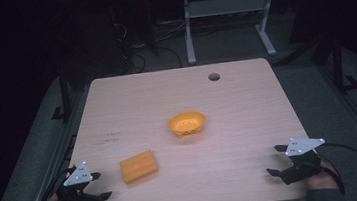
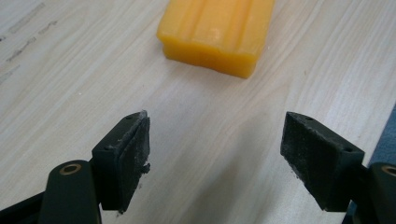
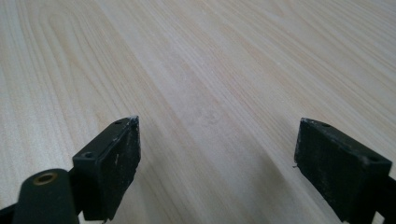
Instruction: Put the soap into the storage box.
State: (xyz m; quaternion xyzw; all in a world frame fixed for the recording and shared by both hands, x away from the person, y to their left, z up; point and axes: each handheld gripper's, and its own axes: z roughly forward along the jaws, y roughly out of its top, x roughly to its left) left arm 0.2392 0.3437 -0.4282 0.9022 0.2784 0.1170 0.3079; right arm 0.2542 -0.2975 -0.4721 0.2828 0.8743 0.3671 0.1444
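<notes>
Down at the near left corner of the table [image 1: 249, 123], the left gripper [image 1: 100, 185] sits low over the wood, jaws spread wide apart and nothing between them. Over at the near right corner, the right gripper [image 1: 277, 160] matches it: jaws released, gaping, only bare wood grain under them in the right gripper view [image 3: 217, 154]. Each one carries a grey three-cornered plate on top, and a hand backs each from the near edge.

Moving up from the left gripper, here's the orange block [image 1: 138, 166], a ribbed rectangular slab lying flat on the table, near the left gripper and a little to its right, not touching it. In the left gripper view the block [image 2: 215, 32] lies straight ahead of the open jaws, with a clear strip of wood between its near side and the pads [image 2: 134, 154].

Farther in, around the middle of the table, sits the orange bowl [image 1: 187, 123], tilted somewhat, with small holes dotted in its bottom. It's well apart from the block and from both grippers.

Toward the far edge, right of centre, a dark round hole [image 1: 213, 76] is set in the tabletop. Beyond that edge, cables lie on the dim floor beside a white table frame [image 1: 227, 10].
</notes>
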